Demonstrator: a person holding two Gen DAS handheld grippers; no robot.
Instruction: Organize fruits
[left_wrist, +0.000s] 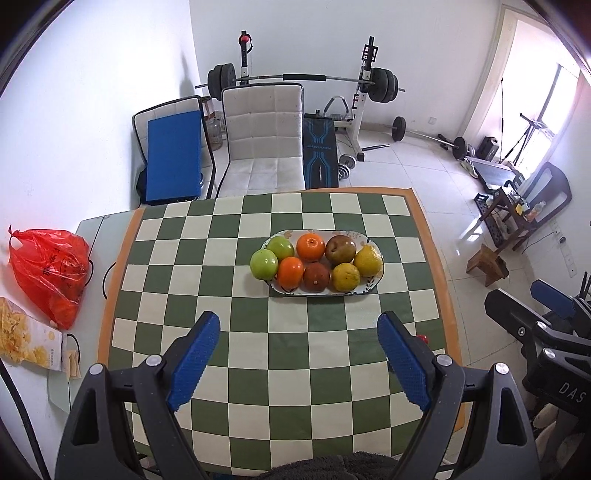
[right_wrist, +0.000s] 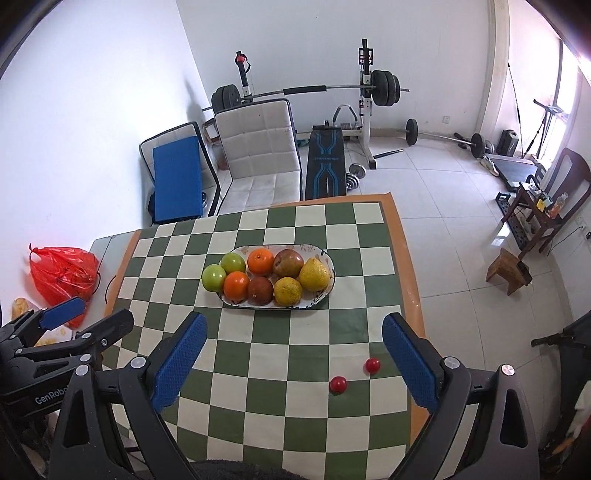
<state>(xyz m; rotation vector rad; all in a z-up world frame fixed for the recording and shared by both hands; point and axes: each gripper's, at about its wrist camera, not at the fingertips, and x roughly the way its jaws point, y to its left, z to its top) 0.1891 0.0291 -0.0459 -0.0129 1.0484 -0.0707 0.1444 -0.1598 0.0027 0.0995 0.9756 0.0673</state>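
Both pictures are bright with daylight that comes from the window (left_wrist: 561, 99) on the right side, which is overexposed to plain white with a pinkish glow around it, and this light makes a shiny glare spot on the floor tiles (right_wrist: 496, 240). The shadows are soft: a grey one falls on the white wall (left_wrist: 184, 79) behind the weight rack, and only weak ones lie under the fruit plate (right_wrist: 325, 291) on the checkered tablecloth (left_wrist: 280, 354). The fisheye lens bends straight lines strongly toward the edges, the corners are black, and the center stays sharp while the far border looks a little soft.
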